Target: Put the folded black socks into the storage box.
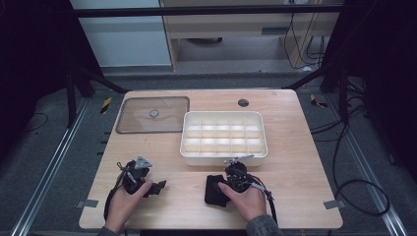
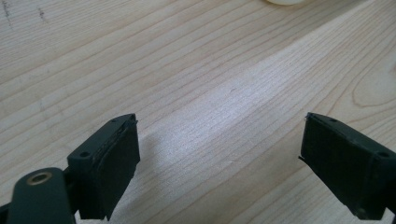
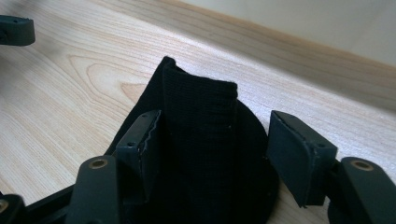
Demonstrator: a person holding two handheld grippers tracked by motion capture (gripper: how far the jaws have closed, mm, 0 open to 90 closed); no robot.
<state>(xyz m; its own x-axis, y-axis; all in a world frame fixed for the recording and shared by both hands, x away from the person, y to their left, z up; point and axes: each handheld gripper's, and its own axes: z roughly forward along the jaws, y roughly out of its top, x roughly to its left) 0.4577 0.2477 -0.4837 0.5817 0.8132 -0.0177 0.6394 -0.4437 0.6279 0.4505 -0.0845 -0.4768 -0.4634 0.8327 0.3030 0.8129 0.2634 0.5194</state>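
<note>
Leftmost, the left gripper [image 1: 158, 187] rests on the pale wooden table [image 1: 295, 172] with its jaws spread wide over bare grain, nothing between them. Beside it lies the black ribbed-knit fabric piece [image 3: 201, 140], folded, its long axis running away from the person towards the white compartmented plastic tray [image 1: 223, 156]. Its near end is hidden under the right gripper [image 1: 216, 189], whose jaws straddle the fold; the right pad stands clear, but contact at the left pad is hard to make out.

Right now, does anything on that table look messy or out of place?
Only the black folded cloth near the front edge: it lies rumpled, one fold standing up between the right gripper's open jaws. The white divided tray sits square and empty.
</note>
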